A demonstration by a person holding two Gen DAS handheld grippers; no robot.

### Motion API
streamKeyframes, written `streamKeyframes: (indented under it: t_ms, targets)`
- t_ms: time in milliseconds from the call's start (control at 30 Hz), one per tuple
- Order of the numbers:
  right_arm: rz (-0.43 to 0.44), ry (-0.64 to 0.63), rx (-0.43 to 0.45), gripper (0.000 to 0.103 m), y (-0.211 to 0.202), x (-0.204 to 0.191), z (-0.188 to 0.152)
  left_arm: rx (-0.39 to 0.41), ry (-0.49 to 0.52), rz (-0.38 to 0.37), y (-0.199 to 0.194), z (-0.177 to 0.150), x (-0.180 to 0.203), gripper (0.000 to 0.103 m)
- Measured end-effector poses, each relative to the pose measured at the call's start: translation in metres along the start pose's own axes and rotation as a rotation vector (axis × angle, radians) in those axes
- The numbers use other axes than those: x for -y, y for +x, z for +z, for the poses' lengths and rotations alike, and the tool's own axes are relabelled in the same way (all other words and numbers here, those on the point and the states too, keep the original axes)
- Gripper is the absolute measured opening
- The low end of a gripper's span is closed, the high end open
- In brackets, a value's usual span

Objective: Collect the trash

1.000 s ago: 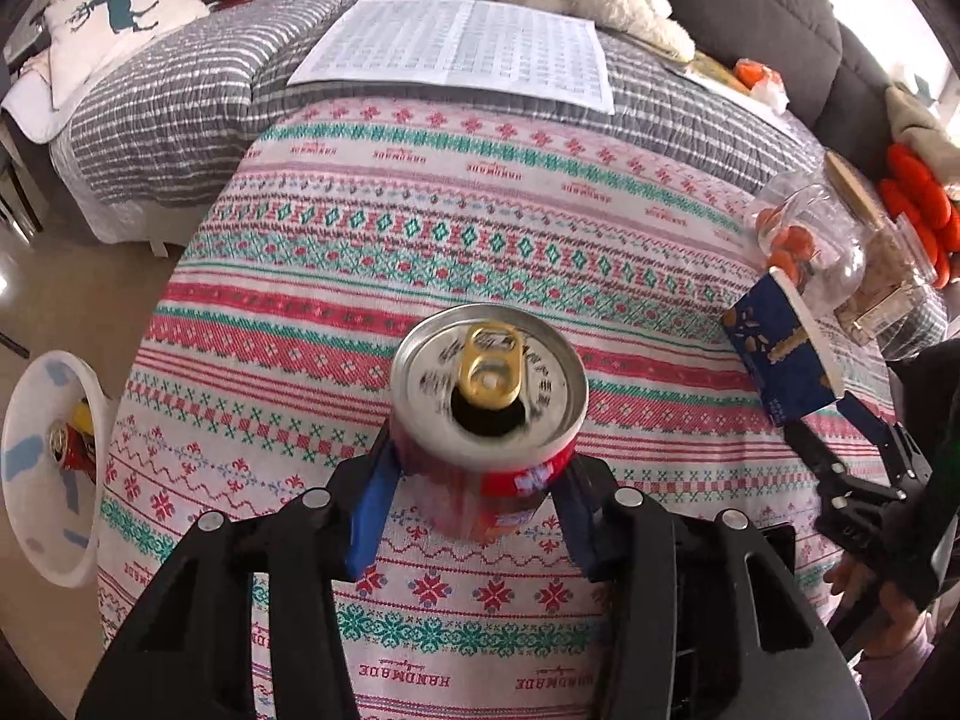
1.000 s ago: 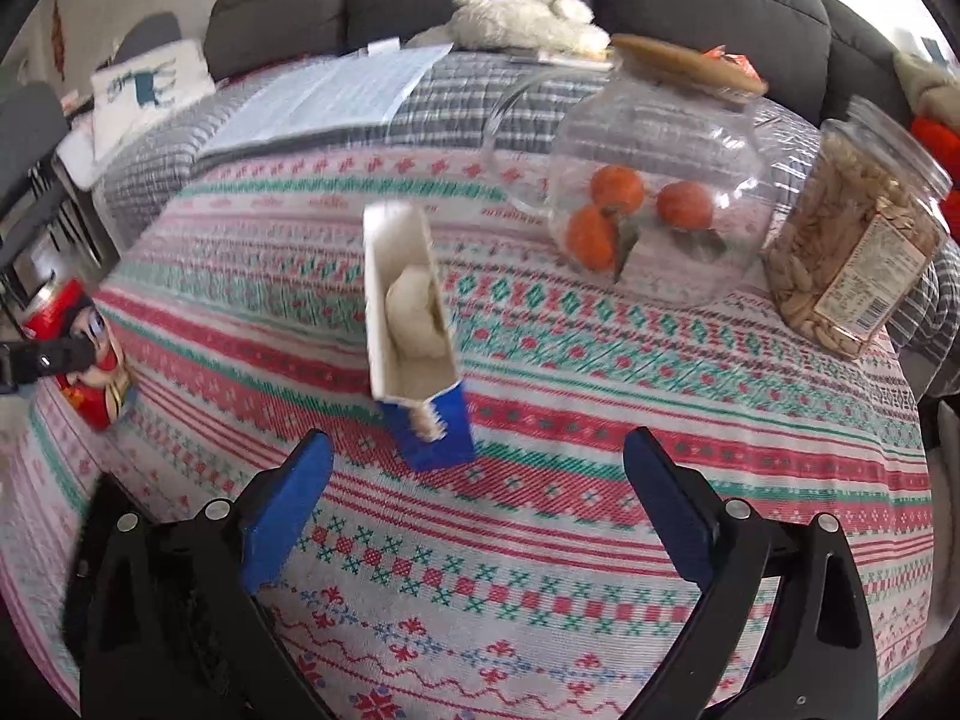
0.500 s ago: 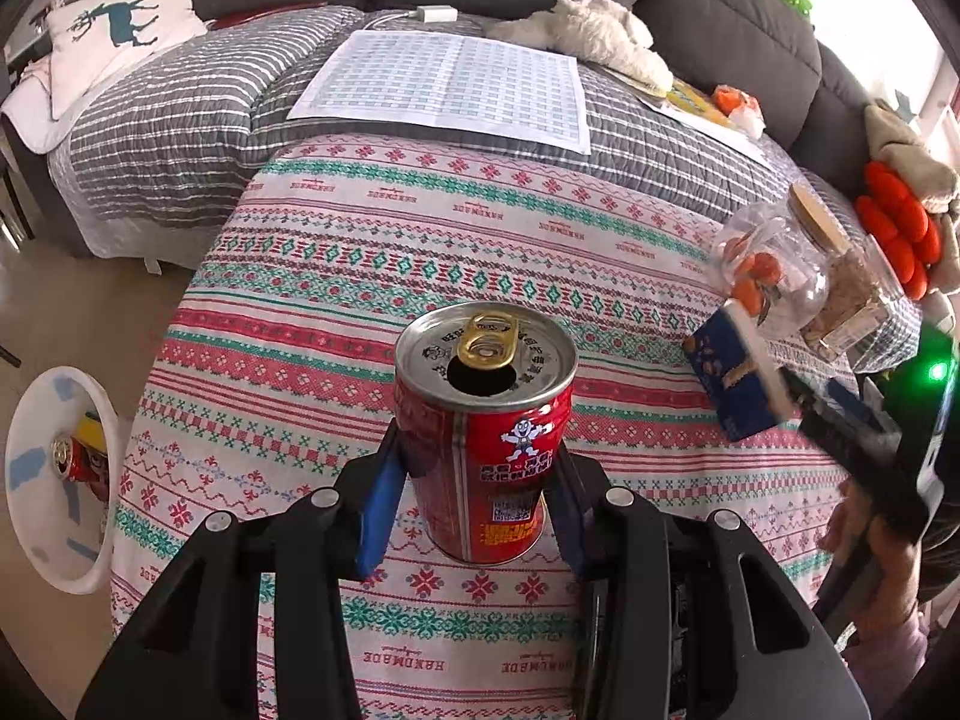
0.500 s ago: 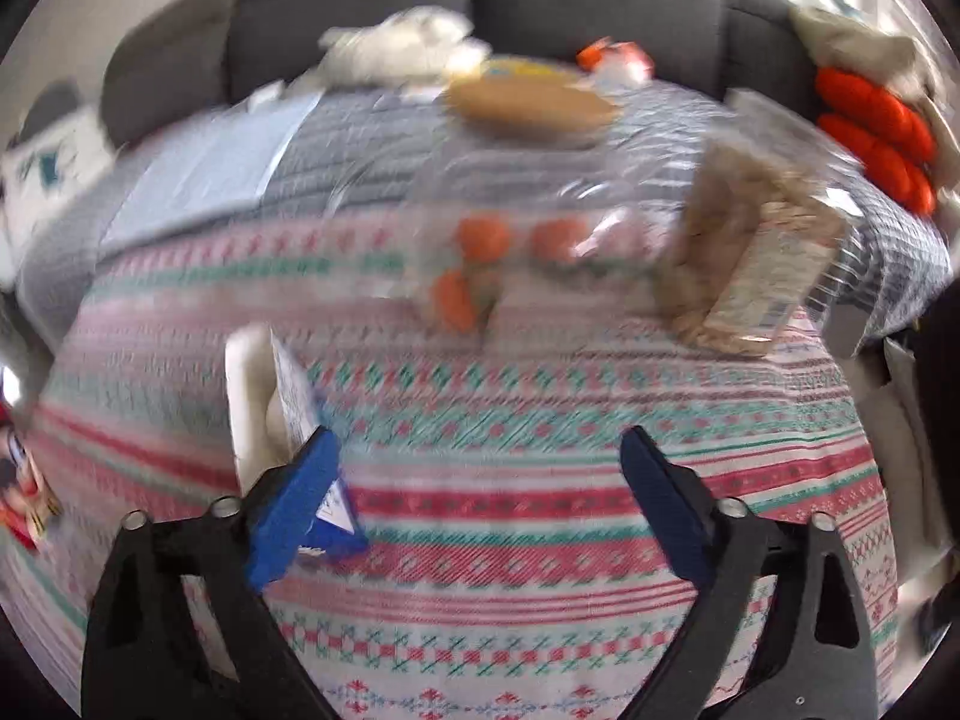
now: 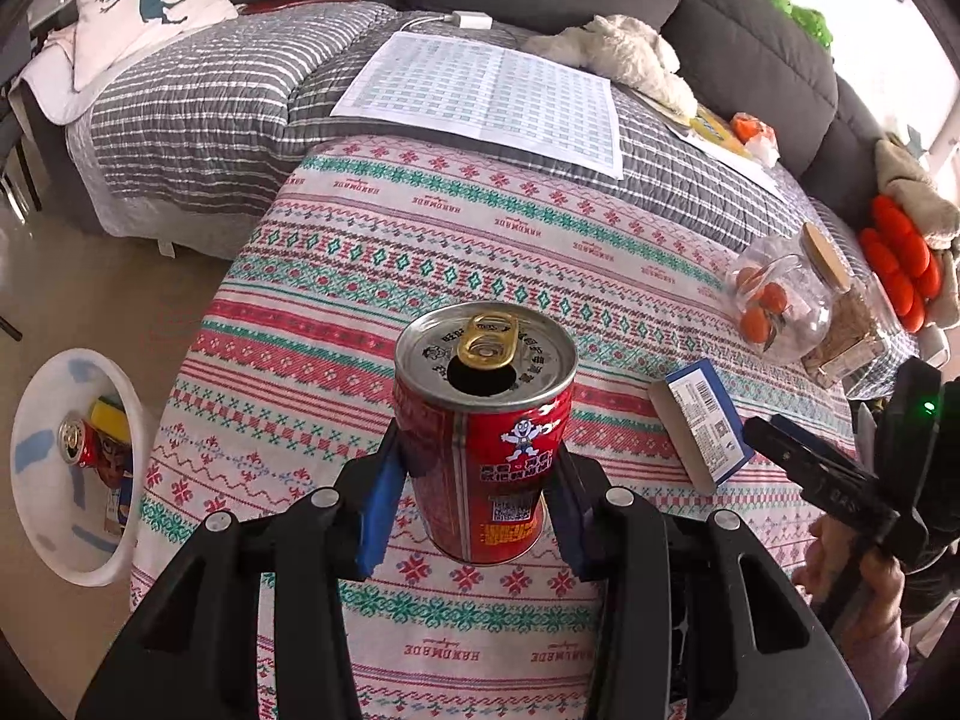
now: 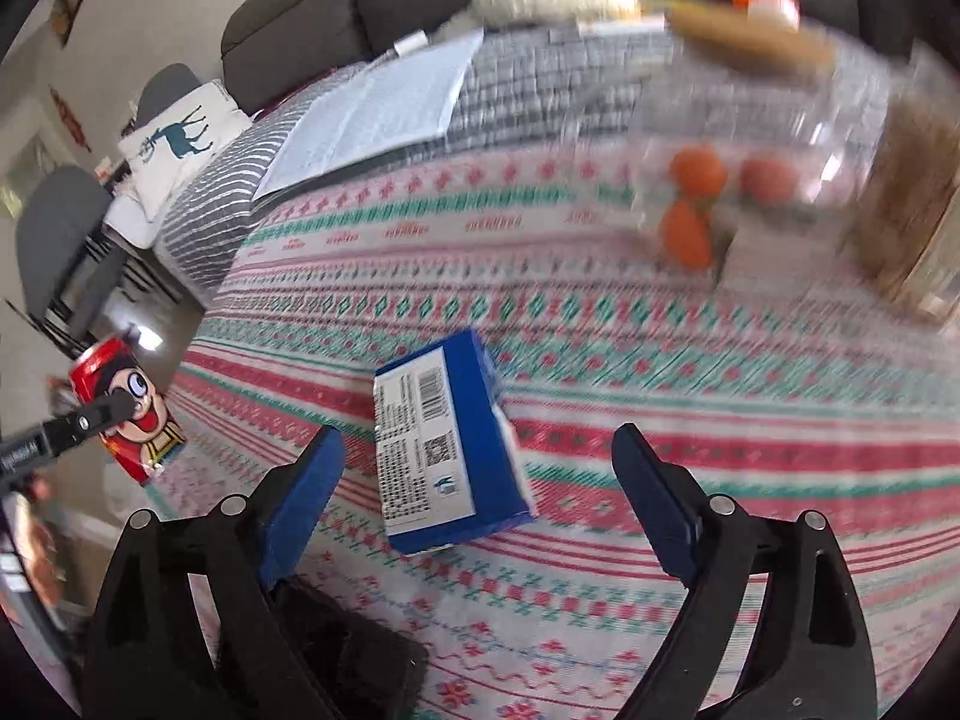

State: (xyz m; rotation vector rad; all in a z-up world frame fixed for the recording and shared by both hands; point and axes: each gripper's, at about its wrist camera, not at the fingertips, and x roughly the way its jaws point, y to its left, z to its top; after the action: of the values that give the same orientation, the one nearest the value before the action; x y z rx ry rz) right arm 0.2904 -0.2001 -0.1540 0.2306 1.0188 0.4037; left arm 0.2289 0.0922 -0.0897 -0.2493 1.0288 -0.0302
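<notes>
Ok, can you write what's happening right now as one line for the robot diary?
left gripper: shut on red can, lifted | right gripper: open around blue box | bin: on floor, left

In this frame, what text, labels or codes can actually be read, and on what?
"HANDMADE": woven repeatedly into the tablecloth, upside down in the left wrist view.
Red can: white characters under a cartoon figure, small print and barcode, too small to read.
Blue box: barcode, QR code, fine print, unreadable.
Printed sheet: grid, too small.
Jar label: unreadable.
</notes>
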Motion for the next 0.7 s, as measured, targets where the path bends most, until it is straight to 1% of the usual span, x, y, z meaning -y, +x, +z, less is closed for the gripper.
streamKeyframes:
  t_ms: [67, 133, 233, 300, 400, 433, 500, 533, 567, 633, 700]
  targets:
    - [0.005, -0.001, -0.001, 0.087, 0.002, -0.004, -0.003, -0.002, 0.005, 0.001, -0.001, -0.001, -0.002, 0.043]
    - [-0.001, -0.045, 0.013, 0.087, -0.001, -0.014, -0.003, -0.001, 0.009, 0.004, -0.003, -0.001, -0.004, 0.043]
    - [-0.032, -0.092, 0.02, 0.087, -0.003, -0.026, -0.006, 0.001, 0.003, 0.007, -0.003, -0.001, -0.008, 0.043]
    - [-0.066, -0.107, 0.02, 0.087, 0.003, -0.029, -0.006, -0.002, 0.0, 0.004, -0.002, -0.001, -0.009, 0.043]
    - [-0.089, -0.14, -0.007, 0.087, 0.013, -0.035, -0.008, -0.003, 0.009, -0.001, -0.004, -0.002, -0.008, 0.043]
    - [-0.101, -0.168, -0.012, 0.087, 0.013, -0.039, -0.01, -0.002, 0.011, -0.001, -0.005, -0.002, -0.008, 0.043]
    - [-0.152, -0.242, -0.006, 0.088, 0.01, -0.051, -0.016, -0.001, 0.01, 0.001, -0.005, -0.002, -0.009, 0.043]
    - [-0.191, -0.287, -0.001, 0.089, 0.007, -0.059, -0.02, -0.001, 0.005, 0.002, -0.006, -0.002, -0.01, 0.043]
    - [-0.207, -0.315, 0.003, 0.09, 0.003, -0.065, -0.023, 0.0, 0.001, 0.001, -0.007, -0.001, -0.012, 0.043]
    - [-0.206, -0.355, 0.002, 0.091, -0.008, -0.075, -0.031, 0.005, -0.005, -0.004, -0.01, -0.001, -0.014, 0.043]
    - [-0.21, -0.398, -0.003, 0.094, -0.018, -0.083, -0.039, 0.011, -0.004, -0.007, -0.014, -0.001, -0.016, 0.043]
